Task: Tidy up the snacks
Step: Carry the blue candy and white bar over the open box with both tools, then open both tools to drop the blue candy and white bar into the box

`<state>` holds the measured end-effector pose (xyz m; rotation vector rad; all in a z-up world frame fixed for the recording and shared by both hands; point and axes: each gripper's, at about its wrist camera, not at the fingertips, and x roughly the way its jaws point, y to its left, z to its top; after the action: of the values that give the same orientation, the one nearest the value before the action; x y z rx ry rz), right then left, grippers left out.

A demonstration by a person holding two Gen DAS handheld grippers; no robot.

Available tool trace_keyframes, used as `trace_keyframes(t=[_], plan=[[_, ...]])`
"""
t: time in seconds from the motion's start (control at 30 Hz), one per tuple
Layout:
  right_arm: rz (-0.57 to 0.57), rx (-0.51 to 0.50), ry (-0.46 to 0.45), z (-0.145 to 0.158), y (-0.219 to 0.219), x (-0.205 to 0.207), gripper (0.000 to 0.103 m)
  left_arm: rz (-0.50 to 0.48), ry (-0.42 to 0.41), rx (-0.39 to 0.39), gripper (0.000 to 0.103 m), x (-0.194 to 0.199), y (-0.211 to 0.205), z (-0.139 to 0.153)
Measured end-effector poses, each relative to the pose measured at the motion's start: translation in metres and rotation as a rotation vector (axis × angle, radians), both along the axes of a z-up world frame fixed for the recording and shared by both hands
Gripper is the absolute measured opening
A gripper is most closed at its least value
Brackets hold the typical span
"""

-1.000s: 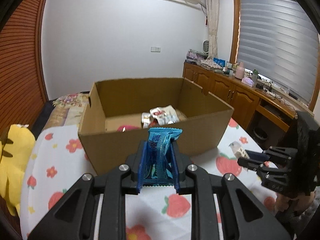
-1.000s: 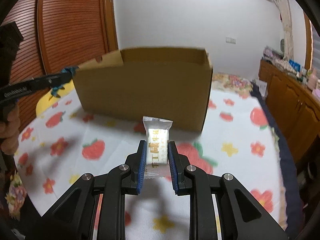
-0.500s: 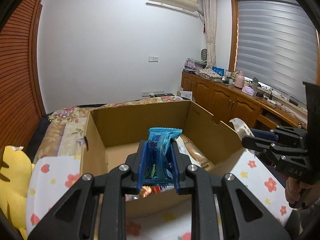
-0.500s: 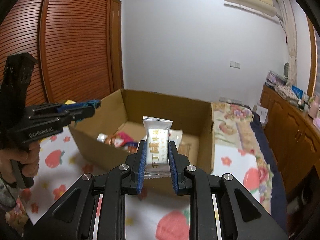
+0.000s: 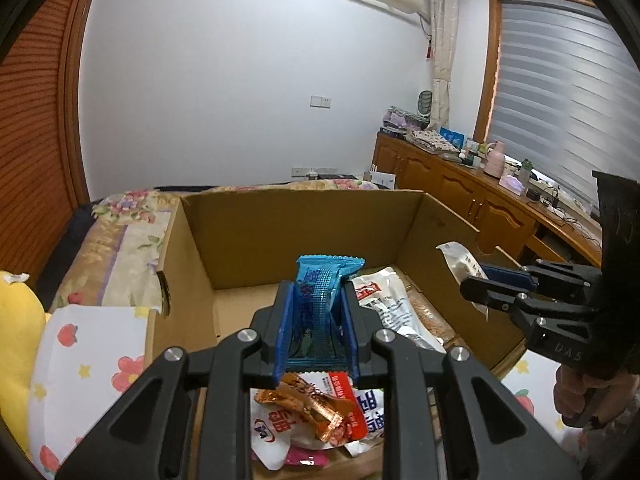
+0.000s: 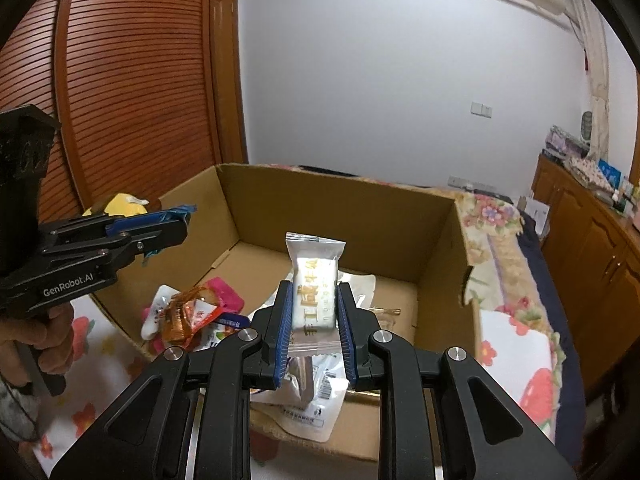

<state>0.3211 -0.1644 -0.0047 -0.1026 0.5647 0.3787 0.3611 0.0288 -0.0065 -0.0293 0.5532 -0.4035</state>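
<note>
My left gripper is shut on a blue snack packet and holds it above the open cardboard box. My right gripper is shut on a white snack packet over the same box. Each gripper shows in the other view: the right one at the box's right wall, the left one at its left wall. Several snack packets lie in the box, among them an orange wrapper and a white pouch.
The box stands on a white cloth with strawberries and flowers. A yellow plush lies at the left. Wooden cabinets with clutter run along the right wall. A wooden slatted door stands behind the box.
Both grippers have risen and moved forward from in front of the box to above its inside, each still holding its packet. The box's contents now show below them.
</note>
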Motion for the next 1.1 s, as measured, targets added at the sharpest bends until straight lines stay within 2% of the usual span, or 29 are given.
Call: trace_keyframes(t=[0.43, 0.5, 0.57, 0.63, 0.77, 0.8, 0.93, 0.97, 1.1], plan=[[0.037, 0.037, 0.082, -0.012, 0.012, 0.018, 0.02, -0.006, 0.022, 0.016, 0.022, 0.008, -0.007, -0.015], [0.044, 0.061, 0.101, -0.013, 0.01, 0.021, 0.02, -0.004, 0.02, 0.019, 0.026, 0.007, -0.008, -0.016], [0.04, 0.064, 0.11, -0.014, 0.01, 0.023, 0.021, -0.013, 0.014, 0.025, 0.042, 0.006, -0.008, -0.016], [0.042, 0.063, 0.117, -0.015, 0.011, 0.025, 0.022, -0.015, 0.001, 0.033, 0.048, 0.004, -0.01, -0.016], [0.042, 0.046, 0.112, -0.016, 0.014, 0.025, 0.023, -0.01, -0.005, 0.037, 0.049, 0.002, -0.009, -0.016], [0.041, 0.042, 0.109, -0.016, 0.015, 0.024, 0.025, -0.01, -0.005, 0.037, 0.049, 0.002, -0.009, -0.016], [0.029, 0.041, 0.102, -0.016, 0.018, 0.024, 0.055, -0.007, -0.008, 0.039, 0.05, 0.0, -0.011, -0.016], [0.025, 0.04, 0.096, -0.015, 0.019, 0.023, 0.058, -0.006, -0.01, 0.041, 0.05, -0.001, -0.012, -0.016], [0.019, 0.043, 0.074, -0.014, 0.018, 0.017, 0.059, 0.003, -0.02, 0.054, 0.051, -0.002, -0.012, -0.016]])
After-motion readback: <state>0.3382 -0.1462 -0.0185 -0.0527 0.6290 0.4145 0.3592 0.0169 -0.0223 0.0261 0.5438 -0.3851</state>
